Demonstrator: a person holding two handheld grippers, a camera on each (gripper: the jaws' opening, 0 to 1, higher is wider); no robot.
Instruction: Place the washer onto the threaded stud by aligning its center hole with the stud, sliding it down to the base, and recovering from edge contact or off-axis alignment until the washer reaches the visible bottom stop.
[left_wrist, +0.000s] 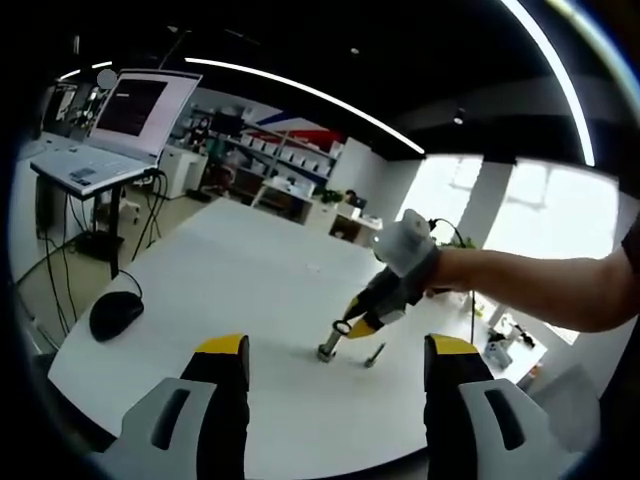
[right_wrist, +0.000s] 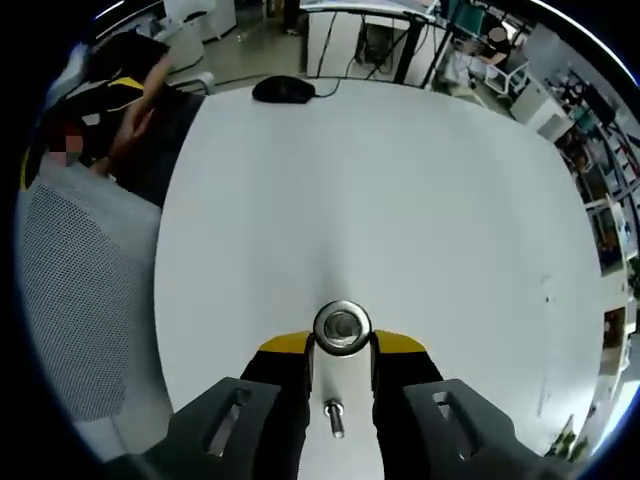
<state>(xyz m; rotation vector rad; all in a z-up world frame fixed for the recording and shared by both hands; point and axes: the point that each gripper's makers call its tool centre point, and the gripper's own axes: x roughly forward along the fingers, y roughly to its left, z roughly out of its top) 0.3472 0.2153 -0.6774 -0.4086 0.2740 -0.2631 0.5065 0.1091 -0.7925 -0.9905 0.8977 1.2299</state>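
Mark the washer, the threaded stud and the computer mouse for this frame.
washer (right_wrist: 342, 328), right gripper view, on its flat metal ring, held between the jaws.
threaded stud (left_wrist: 327, 349), left gripper view, on its base end.
computer mouse (left_wrist: 115, 314), left gripper view, on its black top shell.

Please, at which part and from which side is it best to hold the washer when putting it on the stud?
Grip the washer by its outer rim, on two opposite edges, as the right gripper does now. It is a flat ring, so this likely keeps the center hole free. Come from above the upright stud, with the ring level.
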